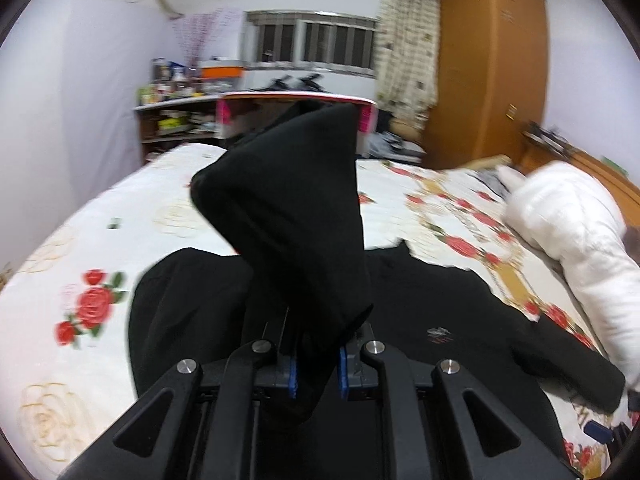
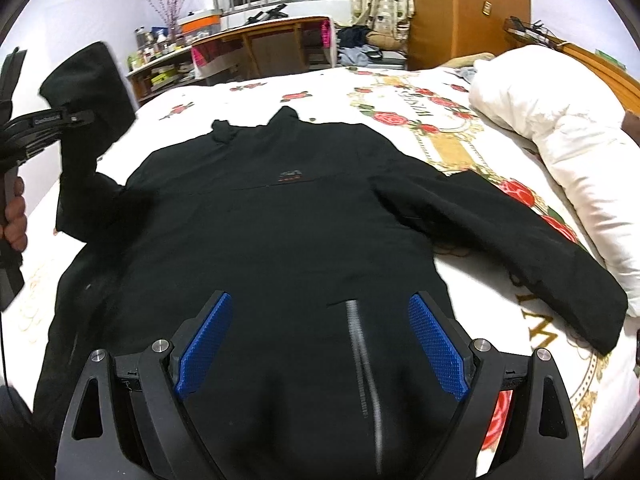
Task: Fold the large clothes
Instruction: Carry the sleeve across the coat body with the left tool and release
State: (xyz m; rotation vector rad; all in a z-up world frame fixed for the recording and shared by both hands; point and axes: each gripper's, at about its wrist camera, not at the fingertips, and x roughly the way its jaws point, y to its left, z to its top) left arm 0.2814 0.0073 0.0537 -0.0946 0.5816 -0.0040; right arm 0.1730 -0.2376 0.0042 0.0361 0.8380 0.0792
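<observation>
**Folding the left sleeve in: lift high, lay it flat**

So the black jacket (image 2: 280, 216) is spread front-up on the rose-print bedspread (image 2: 400, 92), collar toward the far end, zipper (image 2: 360, 344) running down near the hem. The left gripper (image 1: 316, 360) has its jaws clamped on the left sleeve (image 1: 288, 208), which is lifted up off the bed. My take: carry that cuff across the chest toward the logo (image 2: 291, 176) and lower it slowly so it doesn't bunch at the shoulder. The right gripper (image 2: 320, 348) hovers over the hem with jaws wide apart, holding nothing; I'd use it to pin the body down. The right sleeve (image 2: 500, 232) lies flat beside the white duvet (image 2: 560, 128), not yet folded.
</observation>
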